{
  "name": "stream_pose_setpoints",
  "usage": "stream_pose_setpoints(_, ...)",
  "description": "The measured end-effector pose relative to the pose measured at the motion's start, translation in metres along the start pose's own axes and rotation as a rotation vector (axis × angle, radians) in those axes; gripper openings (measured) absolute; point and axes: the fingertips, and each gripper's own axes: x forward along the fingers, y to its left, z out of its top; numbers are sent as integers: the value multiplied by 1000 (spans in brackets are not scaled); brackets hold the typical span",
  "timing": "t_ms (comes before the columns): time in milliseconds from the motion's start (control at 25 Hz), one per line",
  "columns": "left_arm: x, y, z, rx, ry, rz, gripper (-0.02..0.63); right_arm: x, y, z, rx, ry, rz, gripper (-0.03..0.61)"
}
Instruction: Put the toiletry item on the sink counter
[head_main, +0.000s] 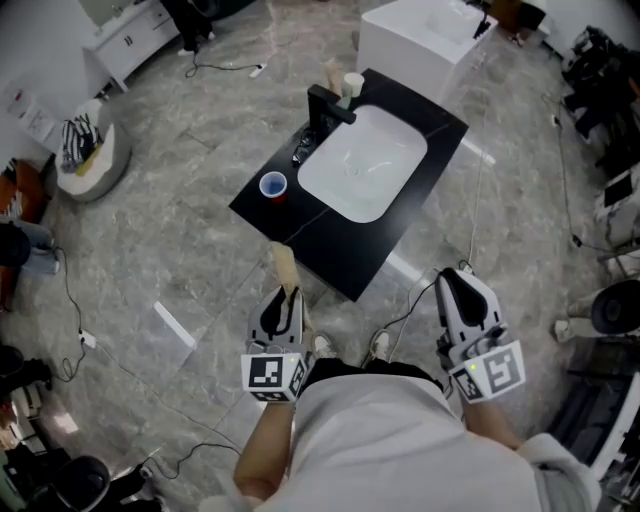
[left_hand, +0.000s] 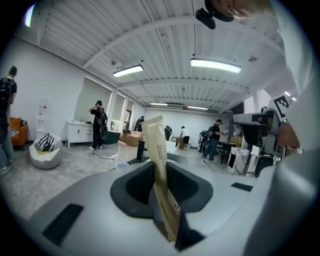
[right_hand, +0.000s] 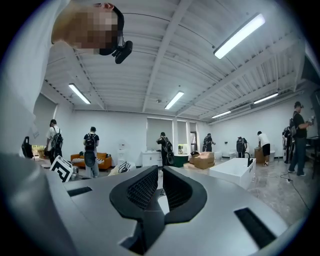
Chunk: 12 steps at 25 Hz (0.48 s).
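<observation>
In the head view my left gripper (head_main: 289, 297) is shut on a tall beige toiletry packet (head_main: 285, 266) that sticks out past its jaws toward the near corner of the black sink counter (head_main: 410, 205). The left gripper view shows the packet (left_hand: 160, 155) upright and pinched in the left gripper (left_hand: 163, 185). The counter carries a white basin (head_main: 362, 162), a black faucet (head_main: 327, 106), a blue cup (head_main: 273, 186) and a white cup (head_main: 352, 85). My right gripper (head_main: 452, 277) hovers right of the counter's near end; its jaws (right_hand: 160, 174) are together with nothing between them.
A white tub-like unit (head_main: 420, 30) stands behind the counter. Cables (head_main: 75, 320) trail over the grey floor, a cushion seat (head_main: 92, 150) lies at the left, and dark equipment (head_main: 610, 90) lines the right edge. Several people stand farther off in the room.
</observation>
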Motion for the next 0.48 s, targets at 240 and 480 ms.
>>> stream_pose_setpoints(240,23,-1,-12,24,48,35,74,3,-15,0,0,2,11,54)
stream_pose_setpoints(480,62,10,-35,20,130,57,74,2,-25,-3,4,7,7,54)
